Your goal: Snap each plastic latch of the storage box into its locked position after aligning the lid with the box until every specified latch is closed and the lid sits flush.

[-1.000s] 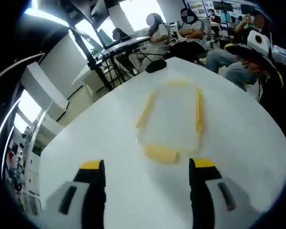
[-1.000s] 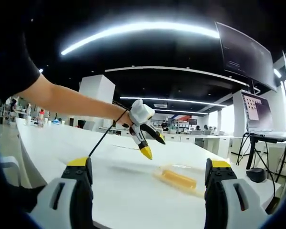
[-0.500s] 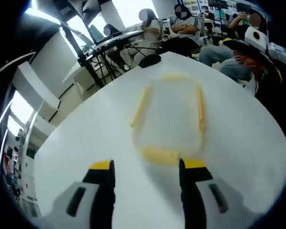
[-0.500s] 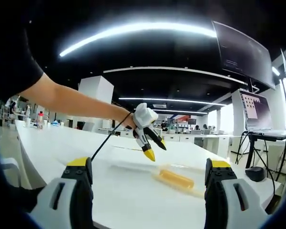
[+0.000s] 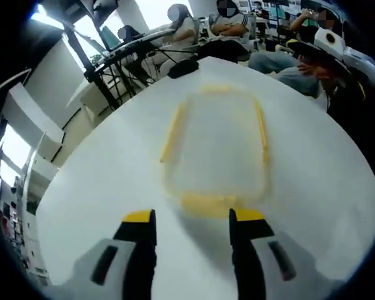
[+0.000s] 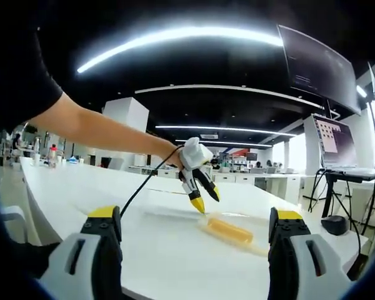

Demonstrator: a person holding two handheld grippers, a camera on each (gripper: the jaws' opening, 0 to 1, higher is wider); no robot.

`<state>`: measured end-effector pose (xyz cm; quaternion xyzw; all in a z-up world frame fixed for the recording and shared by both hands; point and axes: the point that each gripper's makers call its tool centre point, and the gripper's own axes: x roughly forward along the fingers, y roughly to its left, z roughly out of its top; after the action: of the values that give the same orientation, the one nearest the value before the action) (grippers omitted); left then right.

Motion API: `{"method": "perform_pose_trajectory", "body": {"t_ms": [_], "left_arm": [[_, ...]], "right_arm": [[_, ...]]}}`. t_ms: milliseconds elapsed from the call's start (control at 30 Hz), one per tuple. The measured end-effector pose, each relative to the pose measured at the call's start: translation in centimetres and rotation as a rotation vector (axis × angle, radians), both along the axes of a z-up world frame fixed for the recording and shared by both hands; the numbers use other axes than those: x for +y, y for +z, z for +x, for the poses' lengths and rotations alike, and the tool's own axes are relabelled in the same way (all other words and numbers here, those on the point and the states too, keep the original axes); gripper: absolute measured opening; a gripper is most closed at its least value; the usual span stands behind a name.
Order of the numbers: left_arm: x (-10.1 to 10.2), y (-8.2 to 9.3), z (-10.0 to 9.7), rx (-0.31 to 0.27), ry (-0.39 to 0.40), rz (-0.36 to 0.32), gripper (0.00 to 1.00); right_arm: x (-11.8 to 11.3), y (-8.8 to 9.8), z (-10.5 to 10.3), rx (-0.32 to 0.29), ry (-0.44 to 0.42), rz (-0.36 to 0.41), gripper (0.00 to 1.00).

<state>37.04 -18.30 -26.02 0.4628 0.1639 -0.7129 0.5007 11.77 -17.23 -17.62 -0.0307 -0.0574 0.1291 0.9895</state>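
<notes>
Closing in on the storage box (image 5: 215, 147), the left gripper (image 5: 192, 225) has come lower and nearer over the last second, and its jaws have narrowed from wide apart to a smaller gap, still holding nothing. The near yellow latch (image 5: 206, 203) now sits just past its fingertips, close to lined up with the gap between them. In the right gripper view the left gripper (image 6: 200, 200) hangs tip-down over the white table (image 6: 175, 250), nearer the box (image 6: 231, 230) than before. The clear lid looks laid on the box, though whether it sits flush or any latch is snapped I cannot tell through the blur. The right gripper (image 6: 194, 228) has stayed well back, jaws spread and empty. My judgement: the first latch press is about to start, no latch visibly done.
</notes>
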Motion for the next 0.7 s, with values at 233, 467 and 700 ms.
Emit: {"method": "perform_pose_trajectory", "body": {"t_ms": [233, 467, 700], "left_arm": [[-0.4, -0.3, -0.4, 0.012, -0.032, 0.021, 0.36], [0.2, -0.5, -0.8, 0.032, -0.047, 0.062, 0.38], [0.3, -0.8, -1.2, 0.049, -0.068, 0.08, 0.38]], "right_arm": [[-0.6, -0.2, 0.2, 0.004, -0.008, 0.004, 0.99], [-0.8, -0.1, 0.1, 0.0, -0.011, 0.008, 0.99], [-0.9, -0.2, 0.1, 0.003, -0.014, 0.01, 0.99]]}}
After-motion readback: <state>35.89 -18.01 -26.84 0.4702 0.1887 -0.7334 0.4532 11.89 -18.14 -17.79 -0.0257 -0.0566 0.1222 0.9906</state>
